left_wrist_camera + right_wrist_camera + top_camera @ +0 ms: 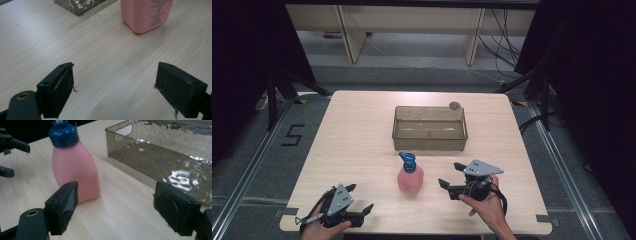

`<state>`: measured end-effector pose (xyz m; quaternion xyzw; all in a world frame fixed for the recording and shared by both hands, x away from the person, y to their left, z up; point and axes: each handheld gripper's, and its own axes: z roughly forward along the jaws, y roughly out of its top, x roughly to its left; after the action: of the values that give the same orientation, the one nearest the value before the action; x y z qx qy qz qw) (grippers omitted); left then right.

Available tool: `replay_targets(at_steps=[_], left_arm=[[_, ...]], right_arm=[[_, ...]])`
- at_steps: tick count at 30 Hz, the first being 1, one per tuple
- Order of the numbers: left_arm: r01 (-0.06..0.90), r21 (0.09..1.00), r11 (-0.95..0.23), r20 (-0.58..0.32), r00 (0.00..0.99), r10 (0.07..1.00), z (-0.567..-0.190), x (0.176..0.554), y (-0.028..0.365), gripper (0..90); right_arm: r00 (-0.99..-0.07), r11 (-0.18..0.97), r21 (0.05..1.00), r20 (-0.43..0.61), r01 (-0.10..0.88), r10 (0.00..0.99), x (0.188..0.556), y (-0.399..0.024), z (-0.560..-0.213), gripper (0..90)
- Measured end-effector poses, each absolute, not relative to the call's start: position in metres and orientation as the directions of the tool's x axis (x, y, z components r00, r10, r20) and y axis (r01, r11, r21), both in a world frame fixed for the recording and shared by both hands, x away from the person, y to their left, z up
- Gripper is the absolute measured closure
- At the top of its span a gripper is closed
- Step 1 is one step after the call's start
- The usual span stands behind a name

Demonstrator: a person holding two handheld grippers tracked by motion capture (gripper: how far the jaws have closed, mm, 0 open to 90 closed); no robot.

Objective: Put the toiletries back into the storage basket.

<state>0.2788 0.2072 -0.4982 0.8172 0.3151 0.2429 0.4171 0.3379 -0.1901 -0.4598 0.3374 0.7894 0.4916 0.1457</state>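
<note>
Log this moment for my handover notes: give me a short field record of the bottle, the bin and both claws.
bottle: pink bottle with blue cap, upright on the wooden table, touched by nothing
bin: clear tinted bin, beyond the bottle, nothing visible inside
small item: round grey object at the bin's far right corner, too small to identify
left claw: left claw open, nothing between its jaws, near the table's front edge
right claw: right claw open, nothing between its jaws, beside the bottle and facing it
</note>
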Motion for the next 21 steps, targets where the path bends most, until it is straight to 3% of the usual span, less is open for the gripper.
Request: replay_targets(at_steps=[5, 21], left_arm=[[0.308, 0.839, -0.449, 0.13, 0.687, 0.715, -0.498, 0.278, 0.207, 14.6], [0.306, 0.836, -0.455, 0.135, 0.689, 0.712, -0.497, 0.28, 0.208, 14.6]], right_arm=[[-0.745, 0.309, 0.886, 0.057, 0.344, 0.665, 0.343, -0.185, -0.459, 21.4], [-0.792, 0.294, 0.9, 0.085, 0.321, 0.605, 0.349, -0.154, -0.45, 23.2]])
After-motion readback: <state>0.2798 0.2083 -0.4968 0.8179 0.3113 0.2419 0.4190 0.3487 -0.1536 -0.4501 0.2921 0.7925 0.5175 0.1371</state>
